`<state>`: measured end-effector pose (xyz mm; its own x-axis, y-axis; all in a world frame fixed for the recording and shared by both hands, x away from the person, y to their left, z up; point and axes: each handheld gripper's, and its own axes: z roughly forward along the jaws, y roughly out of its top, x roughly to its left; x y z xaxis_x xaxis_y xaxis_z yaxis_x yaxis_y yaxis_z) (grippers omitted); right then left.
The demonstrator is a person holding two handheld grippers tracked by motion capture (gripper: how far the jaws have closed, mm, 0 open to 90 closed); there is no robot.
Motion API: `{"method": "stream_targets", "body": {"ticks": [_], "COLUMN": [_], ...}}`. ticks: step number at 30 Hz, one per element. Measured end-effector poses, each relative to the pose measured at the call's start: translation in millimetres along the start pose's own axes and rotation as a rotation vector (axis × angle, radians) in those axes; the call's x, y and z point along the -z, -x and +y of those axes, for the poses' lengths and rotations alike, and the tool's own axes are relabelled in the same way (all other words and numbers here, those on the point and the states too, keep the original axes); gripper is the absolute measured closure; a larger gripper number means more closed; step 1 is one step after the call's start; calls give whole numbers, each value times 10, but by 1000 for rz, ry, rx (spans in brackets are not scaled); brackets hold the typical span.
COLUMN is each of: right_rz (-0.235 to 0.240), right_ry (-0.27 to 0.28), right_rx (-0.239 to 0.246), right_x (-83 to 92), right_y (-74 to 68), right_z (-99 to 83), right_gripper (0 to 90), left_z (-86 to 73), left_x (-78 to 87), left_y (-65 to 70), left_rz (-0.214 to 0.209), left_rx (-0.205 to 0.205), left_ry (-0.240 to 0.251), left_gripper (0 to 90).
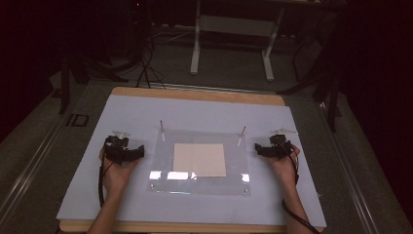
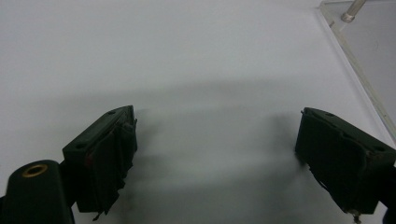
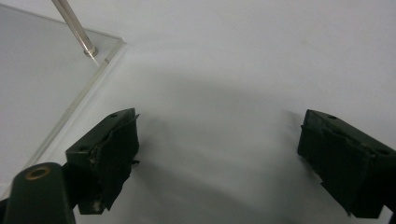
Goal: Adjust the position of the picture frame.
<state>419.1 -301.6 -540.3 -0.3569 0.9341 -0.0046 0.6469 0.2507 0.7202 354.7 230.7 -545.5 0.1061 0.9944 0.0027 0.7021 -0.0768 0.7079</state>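
A clear acrylic plate [image 1: 160,165] lies flat in the middle of the white table cover, with a beige square sheet [image 1: 199,159] on its centre. Two thin metal pins stand at its far corners, the left pin [image 1: 161,127] and the right pin [image 1: 242,133]. My left gripper [image 1: 125,151] rests just left of the plate, jaws wide apart and empty over bare cover [image 2: 215,135]. My right gripper [image 1: 270,149] rests just right of the plate, open and empty too [image 3: 217,140]. The plate's corner and a pin [image 3: 74,28] appear at the upper left of the right gripper view.
The white cover [image 1: 122,112] spans a wooden tabletop [image 1: 195,93]. Beyond the table's far edge stand a white desk frame [image 1: 234,44] and dark stands with cables on a grey floor. The plate's edge [image 2: 359,70] runs along the right side of the left gripper view.
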Motion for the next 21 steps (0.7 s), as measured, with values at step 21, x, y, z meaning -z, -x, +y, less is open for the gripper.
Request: {"method": "stream_targets", "body": {"ticks": [21], "right_rz": [-5], "right_ry": [23], "right_rx": [-21], "right_x": [47], "right_y": [19], "right_z": [1], "right_gripper": [307], "left_z": [40], "left_x": [110], "left_y": [-8], "left_rz": [-50], "left_rx": [-34], "left_ry": [59], "left_gripper": [342]}}
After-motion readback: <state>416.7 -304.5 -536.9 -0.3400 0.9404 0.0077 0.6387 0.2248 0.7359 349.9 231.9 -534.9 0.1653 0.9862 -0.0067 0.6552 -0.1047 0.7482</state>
